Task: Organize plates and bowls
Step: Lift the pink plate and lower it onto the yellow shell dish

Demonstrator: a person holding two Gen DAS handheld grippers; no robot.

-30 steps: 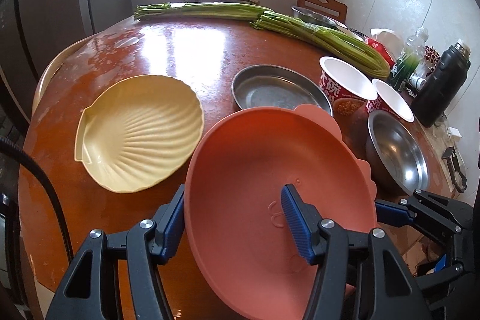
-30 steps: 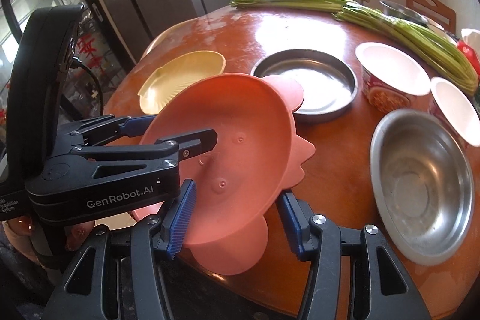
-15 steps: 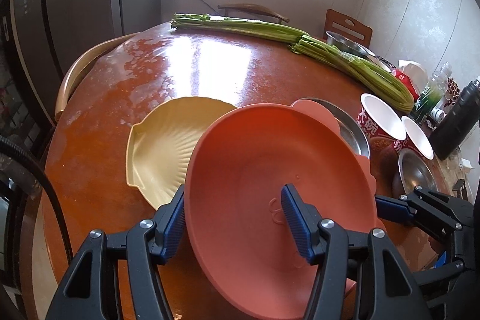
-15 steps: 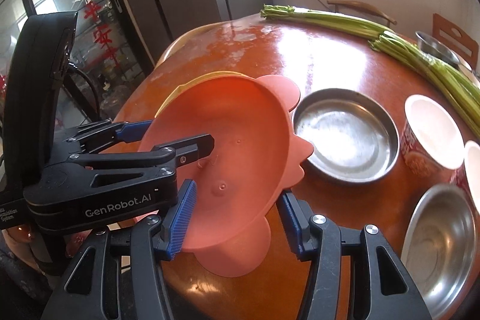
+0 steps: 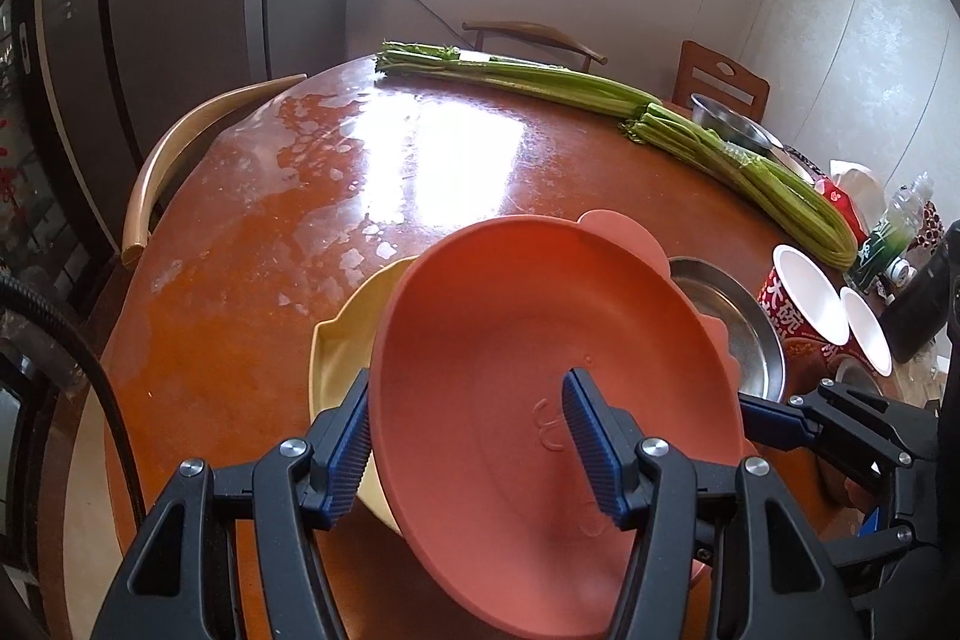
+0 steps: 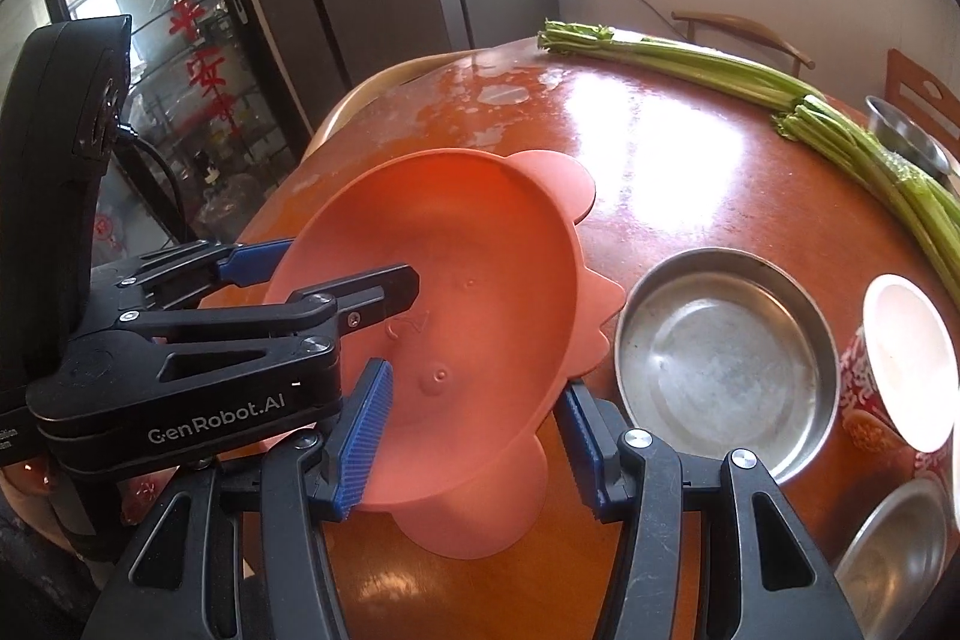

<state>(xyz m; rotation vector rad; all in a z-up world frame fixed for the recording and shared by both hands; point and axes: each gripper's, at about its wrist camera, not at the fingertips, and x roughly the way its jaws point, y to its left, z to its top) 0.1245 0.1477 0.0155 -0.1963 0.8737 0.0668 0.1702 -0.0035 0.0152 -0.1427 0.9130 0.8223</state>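
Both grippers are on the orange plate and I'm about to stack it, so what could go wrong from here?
1. The orange plate is tilted and pinched only at its rim by the left gripper and right gripper; uneven motion could make it slip.
2. It hides most of the yellow shell plate, so it may land off-centre.
3. Its scalloped edge hangs near the steel pan and could knock it.

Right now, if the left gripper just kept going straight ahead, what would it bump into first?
Beyond the orange plate the left gripper grips, probably the yellow shell plate just underneath; depth is unclear.
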